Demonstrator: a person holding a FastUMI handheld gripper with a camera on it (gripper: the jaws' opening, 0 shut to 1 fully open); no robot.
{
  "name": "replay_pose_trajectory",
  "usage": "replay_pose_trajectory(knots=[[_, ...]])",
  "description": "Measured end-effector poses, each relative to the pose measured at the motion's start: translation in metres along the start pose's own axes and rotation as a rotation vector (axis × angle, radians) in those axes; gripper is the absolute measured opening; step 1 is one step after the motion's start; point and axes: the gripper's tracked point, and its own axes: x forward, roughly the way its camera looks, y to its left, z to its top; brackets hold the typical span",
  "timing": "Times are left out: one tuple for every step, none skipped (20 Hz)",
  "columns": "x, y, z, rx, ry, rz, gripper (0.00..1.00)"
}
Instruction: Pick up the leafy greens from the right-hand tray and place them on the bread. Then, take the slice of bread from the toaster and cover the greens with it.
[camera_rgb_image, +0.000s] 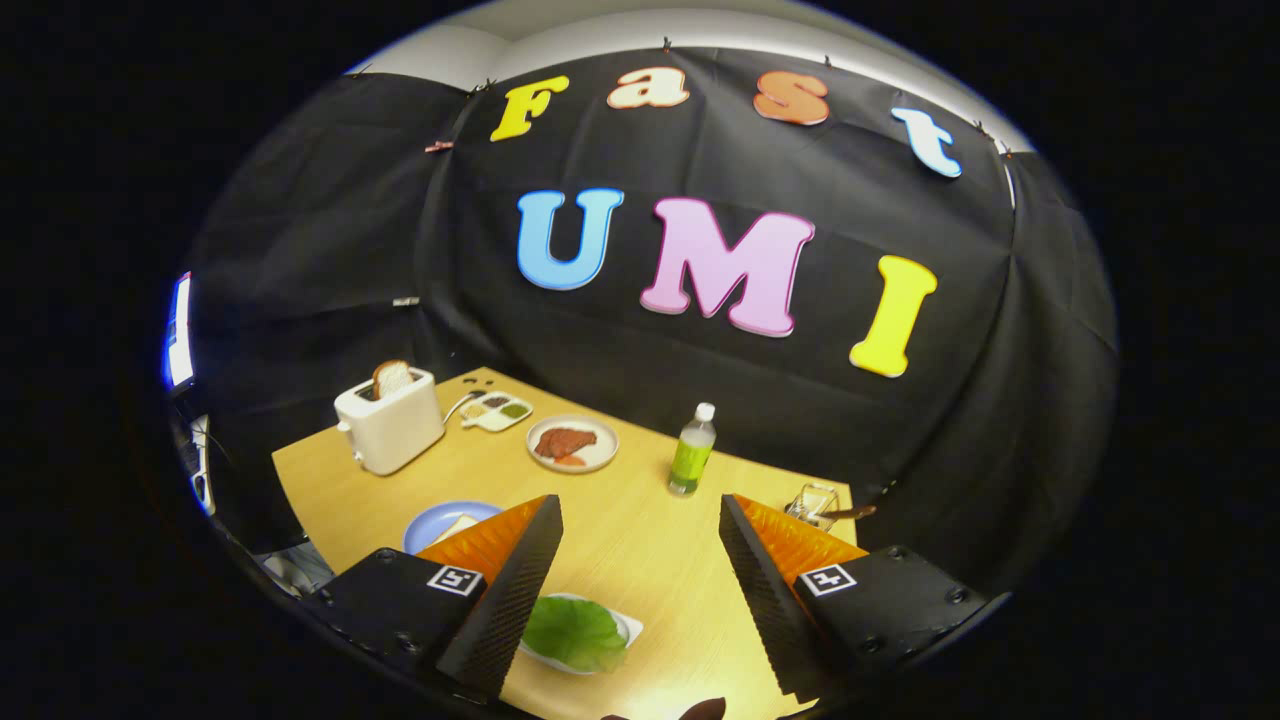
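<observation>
Gripper view: jaws apart over wooden table (640, 520), black cloth wall (330, 250).

Dim booth, glare on the table (640, 560), fisheye-bent edges

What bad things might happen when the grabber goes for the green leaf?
1. The gripper is open with the leafy greens low beside one finger, not centred, so it might close on the tray rim instead.
2. The green bottle stands upright just beyond the fingers; a wide swing toward the blue plate with the bread might tip it.
3. The thin leaf may slip out mid-carry.
</observation>
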Motion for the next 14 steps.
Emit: replay_pose_trajectory(knots=[[0.006,0.005,-0.019,0.000,0.053,0.026,0.99],[0.011,0.011,-0.037,-0.005,0.103,0.053,0.98],[0.015,0.018,-0.056,-0.019,0.150,0.075,0.98],[0.020,0.023,-0.076,-0.042,0.201,0.100,0.98],[0.027,0.028,-0.098,-0.075,0.247,0.123,0.98],[0.031,0.032,-0.118,-0.110,0.292,0.141,0.97],[0.037,0.036,-0.138,-0.145,0.333,0.161,0.97],[0.042,0.038,-0.154,-0.172,0.371,0.184,0.97],[0.048,0.042,-0.170,-0.193,0.415,0.207,0.96],[0.054,0.044,-0.185,-0.210,0.455,0.231,0.97],[0.060,0.046,-0.198,-0.220,0.482,0.249,0.97],[0.065,0.048,-0.210,-0.222,0.511,0.266,0.96],[0.070,0.051,-0.222,-0.220,0.544,0.287,0.94],[0.076,0.051,-0.232,-0.220,0.570,0.303,0.94]])
